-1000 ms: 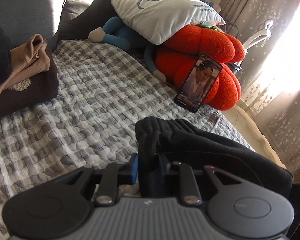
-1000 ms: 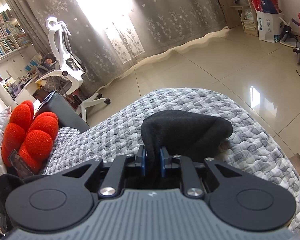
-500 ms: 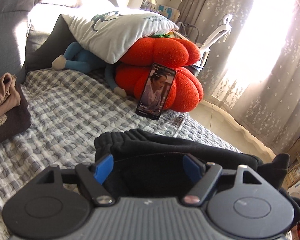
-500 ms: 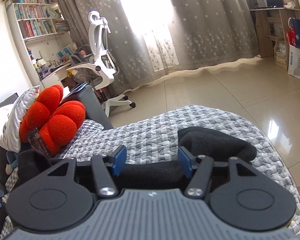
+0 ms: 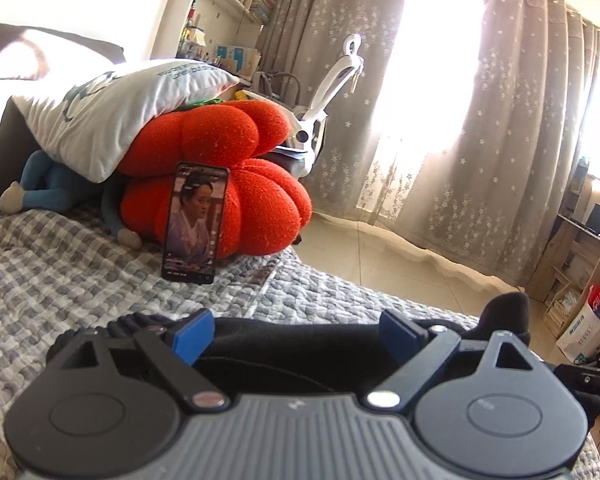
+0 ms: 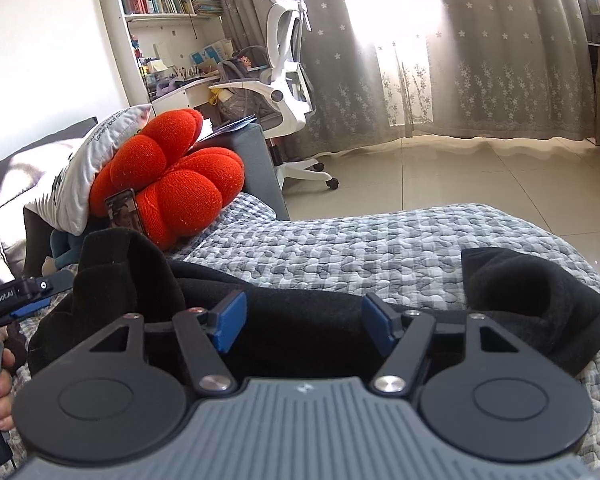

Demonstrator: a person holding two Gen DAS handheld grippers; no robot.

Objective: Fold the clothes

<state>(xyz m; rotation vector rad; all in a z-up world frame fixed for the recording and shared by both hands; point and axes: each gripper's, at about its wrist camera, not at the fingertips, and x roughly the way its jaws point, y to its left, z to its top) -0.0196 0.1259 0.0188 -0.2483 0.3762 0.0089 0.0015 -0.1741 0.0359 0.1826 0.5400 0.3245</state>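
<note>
Both jaws were opening — the left hand-held gripper (image 5: 296, 334) and right hand-held gripper (image 6: 301, 322) held nothing, the black clothes (image 6: 300, 332) lying loose between their pads on the bed (image 6: 380, 248).

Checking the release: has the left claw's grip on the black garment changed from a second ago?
Yes. The left claw, then pinching the black garment, is opening; its blue pads now stand apart.

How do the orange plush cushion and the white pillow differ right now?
The orange plush cushion is lobed, fuzzy and bright; the white pillow is flat, smooth and printed with text. The pillow lies tilted on top of the cushion, which sits on the checked quilt. A phone leans against the cushion, not the pillow. Both are soft bedding items.
</note>
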